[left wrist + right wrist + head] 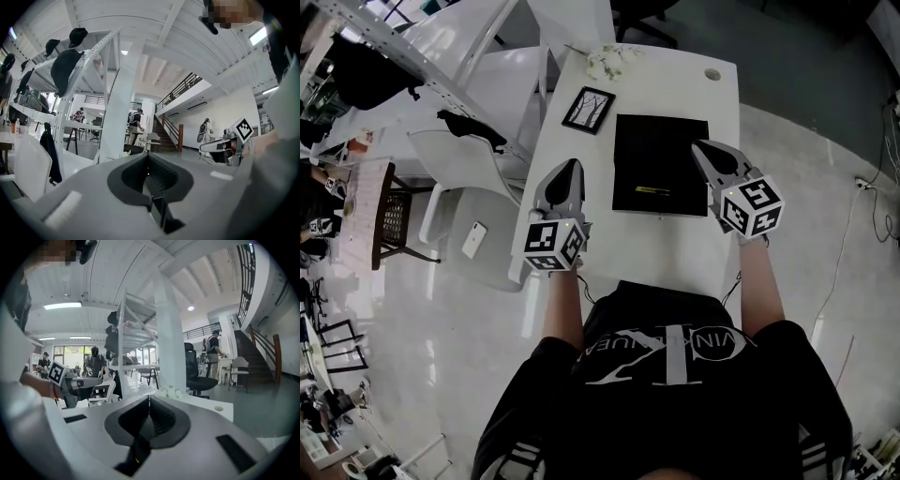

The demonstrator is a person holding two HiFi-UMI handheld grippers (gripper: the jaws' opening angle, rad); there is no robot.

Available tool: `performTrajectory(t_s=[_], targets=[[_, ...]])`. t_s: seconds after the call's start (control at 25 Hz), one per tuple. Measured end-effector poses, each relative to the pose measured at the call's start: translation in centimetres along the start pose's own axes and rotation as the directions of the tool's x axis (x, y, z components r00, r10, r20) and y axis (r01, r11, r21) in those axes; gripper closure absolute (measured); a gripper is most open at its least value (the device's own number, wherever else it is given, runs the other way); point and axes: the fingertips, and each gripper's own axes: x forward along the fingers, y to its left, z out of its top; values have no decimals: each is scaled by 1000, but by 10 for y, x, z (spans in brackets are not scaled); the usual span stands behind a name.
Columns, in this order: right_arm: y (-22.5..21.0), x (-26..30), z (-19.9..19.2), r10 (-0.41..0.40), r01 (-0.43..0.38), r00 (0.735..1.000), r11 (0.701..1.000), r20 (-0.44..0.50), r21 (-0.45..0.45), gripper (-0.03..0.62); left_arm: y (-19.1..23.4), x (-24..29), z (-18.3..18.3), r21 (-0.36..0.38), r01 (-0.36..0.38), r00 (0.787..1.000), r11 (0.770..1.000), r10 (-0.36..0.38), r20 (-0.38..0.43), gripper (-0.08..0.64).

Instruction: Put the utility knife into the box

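A flat black box [661,159] lies in the middle of the white table [675,248]. The utility knife [652,190], yellow and black, lies inside it near the front edge. My left gripper [573,166] hovers over the table just left of the box, jaws pressed together with nothing between them. My right gripper [699,146] is over the box's right edge, also shut and empty. In the right gripper view a dark patch with a yellow streak [136,458] shows below the closed jaws. The left gripper view shows the other gripper [225,146] off to the right.
A black picture frame [588,109] lies behind the left gripper. White flowers [614,61] sit at the table's far edge, and a cable hole [713,73] is at the far right corner. A white chair [473,220] with a phone [474,239] stands to the left.
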Motion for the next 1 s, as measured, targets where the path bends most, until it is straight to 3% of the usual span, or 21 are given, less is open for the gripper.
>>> performTrajectory(t_s=[0.52, 1.0], targets=[[-1, -7, 25, -21, 22, 996, 1000, 85, -20, 577, 3, 0, 26, 17, -3, 998, 1000, 2, 62, 549], [-5, -9, 25, -35, 37, 994, 999, 104, -17, 577, 4, 2, 32, 22, -12, 997, 1000, 10, 77, 549]])
